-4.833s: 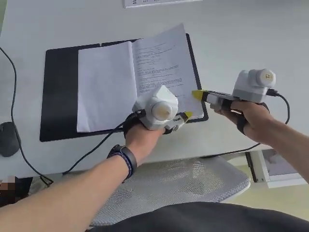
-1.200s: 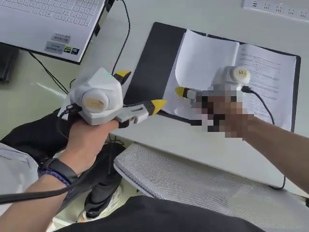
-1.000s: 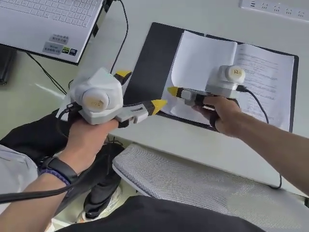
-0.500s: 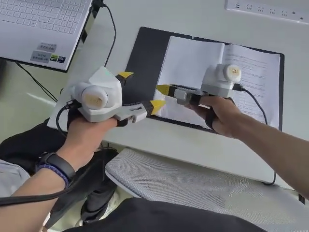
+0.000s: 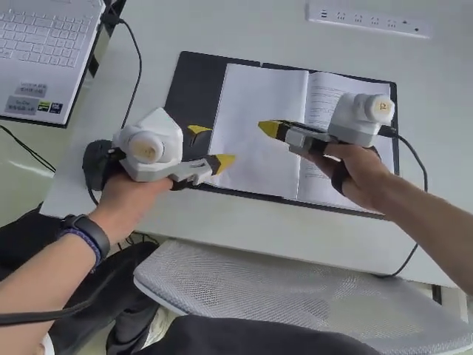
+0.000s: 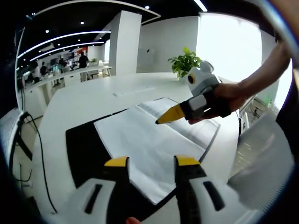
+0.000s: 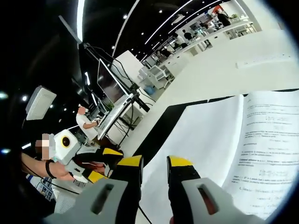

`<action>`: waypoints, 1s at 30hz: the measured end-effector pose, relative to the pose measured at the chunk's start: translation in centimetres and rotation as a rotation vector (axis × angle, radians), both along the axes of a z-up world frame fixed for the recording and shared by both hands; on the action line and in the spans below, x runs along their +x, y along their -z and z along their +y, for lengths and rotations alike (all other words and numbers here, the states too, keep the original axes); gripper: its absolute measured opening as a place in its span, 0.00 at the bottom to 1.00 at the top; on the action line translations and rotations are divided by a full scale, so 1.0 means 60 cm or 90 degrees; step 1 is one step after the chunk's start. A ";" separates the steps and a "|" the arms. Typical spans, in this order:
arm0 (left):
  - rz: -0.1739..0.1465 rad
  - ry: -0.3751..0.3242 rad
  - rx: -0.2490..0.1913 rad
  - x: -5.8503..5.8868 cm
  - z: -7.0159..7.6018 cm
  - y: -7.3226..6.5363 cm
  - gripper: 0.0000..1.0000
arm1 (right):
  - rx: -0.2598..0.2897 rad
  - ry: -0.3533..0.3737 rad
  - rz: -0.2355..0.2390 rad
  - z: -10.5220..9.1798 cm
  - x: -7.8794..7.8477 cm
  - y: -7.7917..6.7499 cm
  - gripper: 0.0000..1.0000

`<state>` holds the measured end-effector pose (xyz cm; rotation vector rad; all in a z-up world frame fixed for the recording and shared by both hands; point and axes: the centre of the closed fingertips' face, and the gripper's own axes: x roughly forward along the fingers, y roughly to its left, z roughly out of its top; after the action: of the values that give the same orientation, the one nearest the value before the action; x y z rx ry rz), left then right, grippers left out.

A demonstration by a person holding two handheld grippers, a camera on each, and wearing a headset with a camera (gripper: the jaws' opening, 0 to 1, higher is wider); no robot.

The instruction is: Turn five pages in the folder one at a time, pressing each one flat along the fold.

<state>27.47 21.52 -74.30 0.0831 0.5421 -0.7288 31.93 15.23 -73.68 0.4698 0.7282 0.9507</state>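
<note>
Lying open, black folder (image 5: 194, 89), blank left page (image 5: 251, 103), printed right page (image 5: 321, 92)

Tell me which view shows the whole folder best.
Head view: the folder lies fully in frame, black cover, blank left page, printed right page. The left gripper view sees it low, partly behind the right gripper; the right gripper view cuts off its edges.

Open-plan office

A white table (image 5: 244, 29) carries a laptop (image 5: 41, 55) and a power strip (image 5: 367, 20), with a mesh chair (image 5: 295, 288) at its edge. Beyond are rows of desks, a monitor (image 7: 111, 86), a person (image 7: 85, 120) at a desk, a potted plant (image 6: 185, 63) and strip ceiling lights (image 6: 70, 36)
</note>
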 end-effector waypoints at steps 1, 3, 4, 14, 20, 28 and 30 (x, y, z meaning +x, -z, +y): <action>-0.002 0.004 0.003 0.005 -0.004 0.009 0.30 | -0.001 0.003 0.001 -0.005 0.001 0.001 0.18; 0.014 0.008 0.002 0.009 -0.009 0.024 0.24 | -0.009 0.008 -0.001 -0.017 0.002 0.004 0.17; 0.019 0.008 0.007 0.013 -0.011 0.036 0.21 | -0.008 0.011 0.001 -0.022 0.003 0.005 0.17; 0.046 0.030 0.077 0.007 -0.021 0.112 0.00 | -0.019 0.018 0.005 -0.048 0.004 0.020 0.15; 0.040 0.019 0.079 0.003 -0.019 0.111 0.00 | -0.038 -0.003 -0.007 -0.054 0.007 0.038 0.11; 0.036 0.010 0.071 0.004 -0.014 0.111 0.00 | -0.062 -0.098 -0.064 -0.052 0.010 0.054 0.05; 0.039 0.007 0.064 0.005 -0.012 0.113 0.00 | -0.071 -0.114 -0.078 -0.051 0.017 0.063 0.03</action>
<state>27.79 20.83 -81.10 0.1581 0.6382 -0.7158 32.97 12.14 -77.47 0.2492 0.7165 1.0896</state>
